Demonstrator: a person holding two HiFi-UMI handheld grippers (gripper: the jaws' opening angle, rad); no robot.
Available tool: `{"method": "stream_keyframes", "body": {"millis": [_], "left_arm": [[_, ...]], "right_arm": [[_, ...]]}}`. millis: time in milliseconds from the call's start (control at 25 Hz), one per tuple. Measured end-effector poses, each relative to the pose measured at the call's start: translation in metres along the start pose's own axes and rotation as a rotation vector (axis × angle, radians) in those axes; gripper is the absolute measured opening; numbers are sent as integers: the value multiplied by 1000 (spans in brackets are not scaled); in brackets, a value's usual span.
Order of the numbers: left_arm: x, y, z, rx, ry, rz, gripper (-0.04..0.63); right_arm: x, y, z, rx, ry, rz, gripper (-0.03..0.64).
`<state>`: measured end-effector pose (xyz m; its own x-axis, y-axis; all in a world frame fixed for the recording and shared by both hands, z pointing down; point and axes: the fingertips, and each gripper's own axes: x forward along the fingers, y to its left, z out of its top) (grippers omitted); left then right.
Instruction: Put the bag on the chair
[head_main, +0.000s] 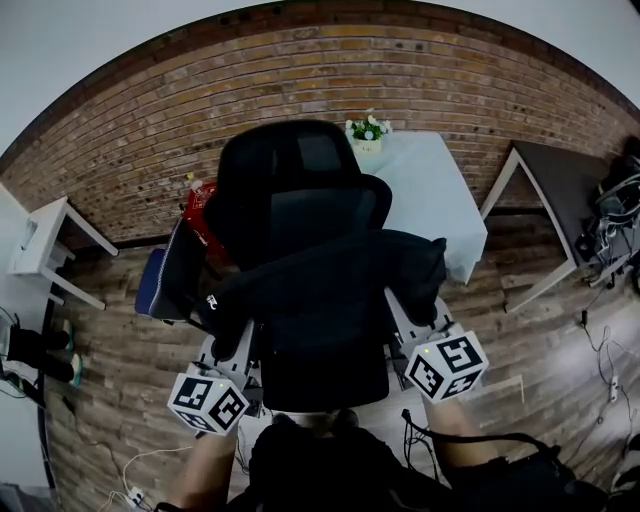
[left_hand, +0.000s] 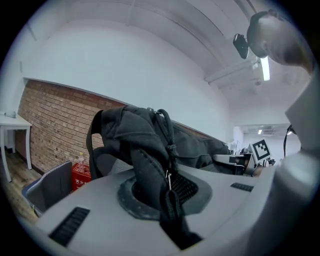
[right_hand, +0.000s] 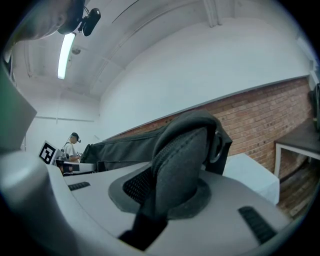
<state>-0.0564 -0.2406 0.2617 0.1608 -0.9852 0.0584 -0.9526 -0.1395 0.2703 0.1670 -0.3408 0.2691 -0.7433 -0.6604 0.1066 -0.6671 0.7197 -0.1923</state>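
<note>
A black office chair (head_main: 300, 185) with a headrest stands in front of me, facing me. The black bag (head_main: 335, 285) hangs stretched between both grippers, over the seat and against the chair's back. My left gripper (head_main: 232, 342) is shut on a dark strap of the bag (left_hand: 150, 145) at the bag's left end; the jaws (left_hand: 167, 202) pinch the fabric. My right gripper (head_main: 410, 322) is shut on a padded shoulder strap (right_hand: 182, 160) at the right end, which runs up from between its jaws (right_hand: 162, 205). The seat is hidden under the bag.
A white-clothed table (head_main: 425, 195) with a flower pot (head_main: 367, 133) stands behind the chair by the brick wall (head_main: 130, 130). A red object (head_main: 197, 207) and a blue-grey seat (head_main: 160, 282) lie left of the chair. A white desk (head_main: 45, 245) is far left, a dark table (head_main: 560, 190) far right, cables (head_main: 600, 340) on the floor.
</note>
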Motion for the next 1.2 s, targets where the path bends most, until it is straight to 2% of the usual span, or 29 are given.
{"method": "stream_keyframes", "body": {"millis": [480, 640, 880, 1200], "left_arm": [[36, 59, -27, -77, 53, -55, 46], [51, 84, -44, -124, 94, -43, 44], [69, 105, -71, -109, 166, -53, 44], [88, 132, -118, -123, 245, -6, 46]], "right_arm": [[51, -3, -29, 13, 88, -67, 87], [67, -3, -46, -2, 134, -88, 87], [86, -13, -78, 21, 195, -132, 87], [111, -27, -126, 26, 288, -150, 89]]}}
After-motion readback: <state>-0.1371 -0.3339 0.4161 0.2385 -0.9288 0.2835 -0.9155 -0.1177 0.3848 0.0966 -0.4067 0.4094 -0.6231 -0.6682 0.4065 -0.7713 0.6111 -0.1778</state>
